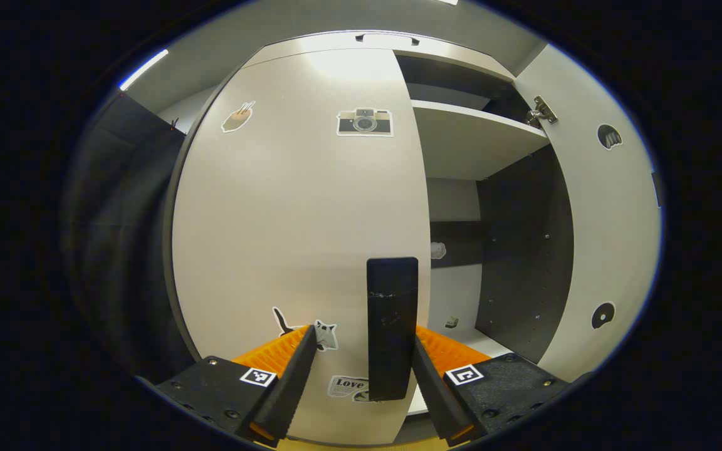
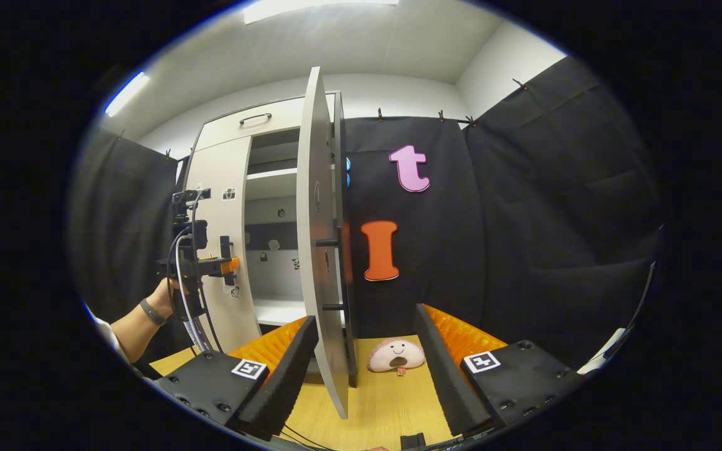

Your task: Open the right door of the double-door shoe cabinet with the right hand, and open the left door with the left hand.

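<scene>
My left gripper (image 1: 364,351) has its fingers spread around the dark handle (image 1: 392,326) of the left door (image 1: 298,219), not pressing it that I can see; that door sits closed on the shoe cabinet (image 2: 235,134); my right gripper (image 2: 367,351) is spread wide too, clamping nothing, with the right door (image 2: 318,250) swung open edge-on between its fingers; a plush toy (image 2: 396,354) lies on the wooden floor (image 2: 392,401) beyond.

bright ceiling strip lights (image 2: 317,7), sharp focus, fisheye-bent edges.
</scene>
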`<state>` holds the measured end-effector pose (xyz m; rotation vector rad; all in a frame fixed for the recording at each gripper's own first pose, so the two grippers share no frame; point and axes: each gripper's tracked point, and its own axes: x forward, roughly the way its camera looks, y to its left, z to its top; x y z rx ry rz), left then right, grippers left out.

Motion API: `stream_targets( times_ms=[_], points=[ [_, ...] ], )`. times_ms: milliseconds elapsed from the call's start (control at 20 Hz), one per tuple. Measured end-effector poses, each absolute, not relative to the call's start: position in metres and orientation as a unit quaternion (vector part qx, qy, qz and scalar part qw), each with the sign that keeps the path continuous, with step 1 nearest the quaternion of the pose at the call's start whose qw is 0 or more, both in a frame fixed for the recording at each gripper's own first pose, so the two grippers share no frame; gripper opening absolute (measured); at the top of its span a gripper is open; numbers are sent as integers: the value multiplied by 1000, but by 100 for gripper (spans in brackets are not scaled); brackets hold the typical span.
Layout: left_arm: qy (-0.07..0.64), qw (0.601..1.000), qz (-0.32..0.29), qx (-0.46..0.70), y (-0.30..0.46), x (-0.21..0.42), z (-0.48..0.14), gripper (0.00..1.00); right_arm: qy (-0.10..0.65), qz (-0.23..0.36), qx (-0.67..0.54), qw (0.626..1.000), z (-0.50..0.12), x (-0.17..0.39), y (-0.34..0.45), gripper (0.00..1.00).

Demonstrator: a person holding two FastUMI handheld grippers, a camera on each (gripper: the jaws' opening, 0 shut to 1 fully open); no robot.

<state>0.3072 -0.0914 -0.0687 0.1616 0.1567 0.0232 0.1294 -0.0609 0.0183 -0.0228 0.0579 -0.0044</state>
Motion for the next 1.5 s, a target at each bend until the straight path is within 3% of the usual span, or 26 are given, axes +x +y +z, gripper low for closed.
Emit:
stream_targets(
  times_ms=[50,150,250,1250,1500],
  points=[
    [78,994,-14,74,-105,307,-70,73,29,-4,-10,1000,18,127,-61,94],
    [63,996,-8,68,-111,301,-68,26,30,-9,-12,999,17,121,-61,99],
    [61,995,-13,76,-108,304,-71,23,32,-12,-15,999,17,118,-58,99],
    [76,988,-109,79,-76,239,-53,23,22,-52,-14,998,24,64,-8,99],
    [68,987,-109,98,-57,230,-45,22,25,-61,-9,998,15,57,2,100]
  ],
)
